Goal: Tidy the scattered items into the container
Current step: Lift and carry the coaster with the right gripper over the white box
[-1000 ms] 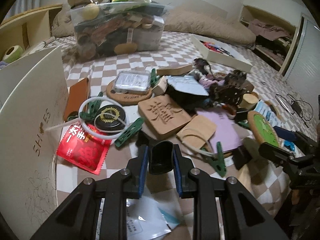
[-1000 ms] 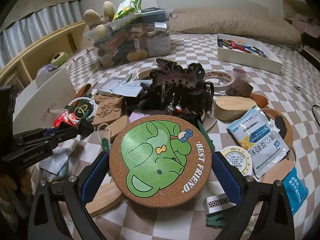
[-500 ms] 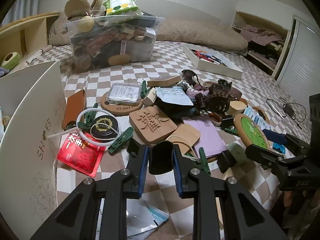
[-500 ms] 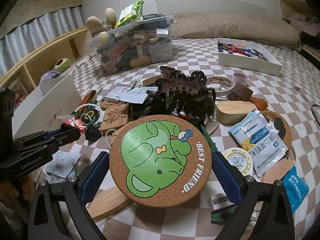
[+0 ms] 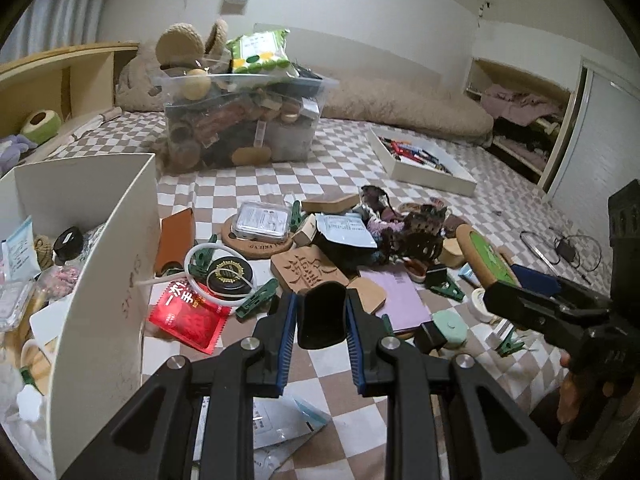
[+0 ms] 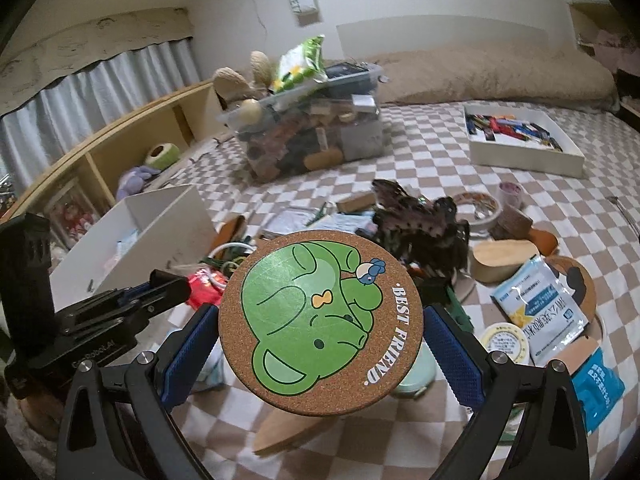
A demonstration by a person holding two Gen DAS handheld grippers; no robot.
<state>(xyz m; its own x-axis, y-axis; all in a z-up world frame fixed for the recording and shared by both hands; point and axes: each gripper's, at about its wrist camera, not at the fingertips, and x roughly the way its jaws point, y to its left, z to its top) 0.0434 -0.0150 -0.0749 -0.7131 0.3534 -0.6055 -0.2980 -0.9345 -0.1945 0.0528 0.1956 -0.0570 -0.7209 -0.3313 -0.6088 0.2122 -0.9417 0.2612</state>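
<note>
Checkered bedspread [image 6: 420, 152], right tool [image 6: 320, 344] clamping cork coaster [image 6: 320, 320], left tool [image 5: 321, 312] pinching black piece [image 5: 321, 312]

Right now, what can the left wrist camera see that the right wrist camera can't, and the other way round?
Only the left wrist view shows the small black plastic piece pinched in the left hand-held gripper, plus the carved wooden block.

Only the right wrist view shows the green animal face printed on the round cork coaster held by the right hand-held gripper, plus the white-and-blue sachet.

Both show the tall white cardboard box, the overfilled clear plastic bin, and the flat white tray of pens.
</note>
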